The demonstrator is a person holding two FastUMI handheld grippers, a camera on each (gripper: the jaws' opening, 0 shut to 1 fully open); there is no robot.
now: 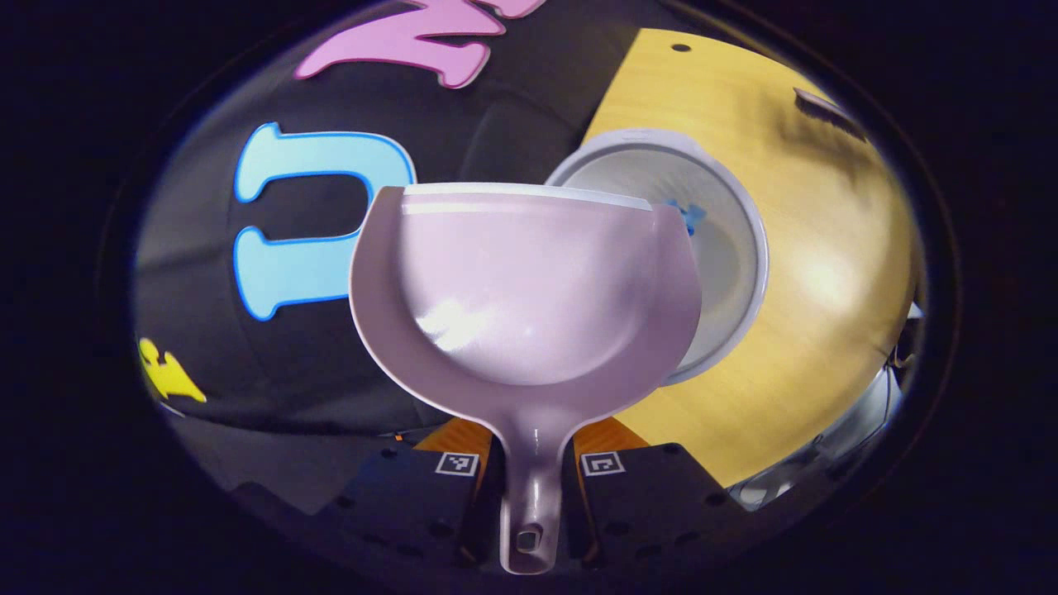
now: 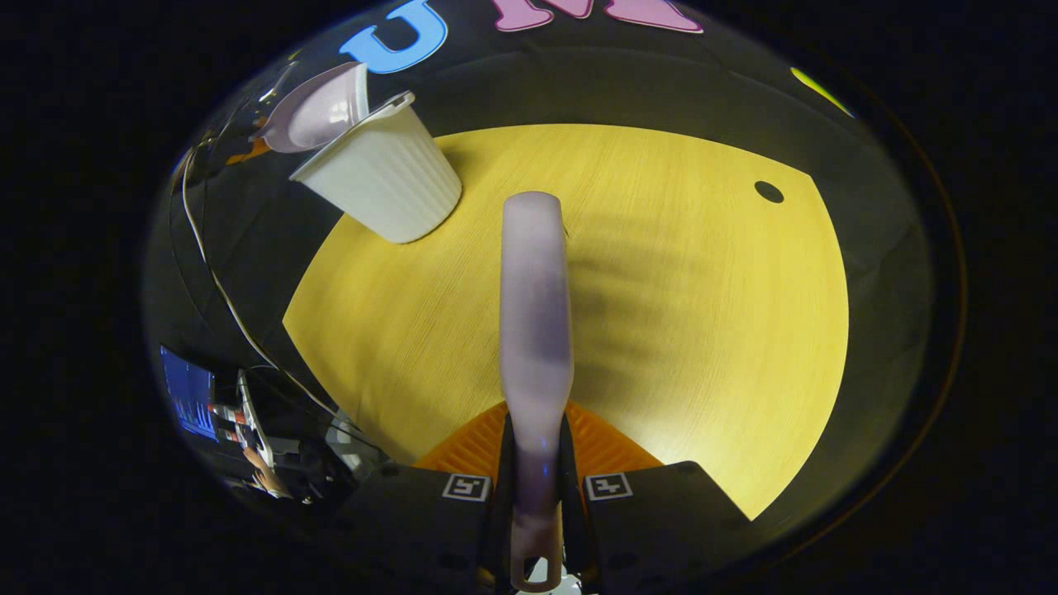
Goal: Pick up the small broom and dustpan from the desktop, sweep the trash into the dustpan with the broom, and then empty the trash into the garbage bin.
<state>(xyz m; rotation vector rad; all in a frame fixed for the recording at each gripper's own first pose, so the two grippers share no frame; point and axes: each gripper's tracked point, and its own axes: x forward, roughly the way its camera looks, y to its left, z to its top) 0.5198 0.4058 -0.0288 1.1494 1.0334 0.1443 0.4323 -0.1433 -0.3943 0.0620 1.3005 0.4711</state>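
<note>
L gripper (image 1: 529, 496) clamped on dustpan (image 1: 529, 297) handle, tipped over bin (image 1: 727, 264) ahead to dump; R gripper (image 2: 537, 504) clamped on broom (image 2: 536, 330), parked above table (image 2: 702, 330).

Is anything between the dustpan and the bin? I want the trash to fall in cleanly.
Nothing visible blocks it. The pale lilac plastic dustpan, held in the left tongs, tips over the open rim of the white ribbed plastic bin.

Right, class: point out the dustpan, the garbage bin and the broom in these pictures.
dustpan (image 1: 529, 289): left gripper view, on the inside of its scoop.
garbage bin (image 2: 384, 178): right gripper view, on its ribbed outer wall.
broom (image 2: 536, 322): right gripper view, on the middle of its handle.
</note>
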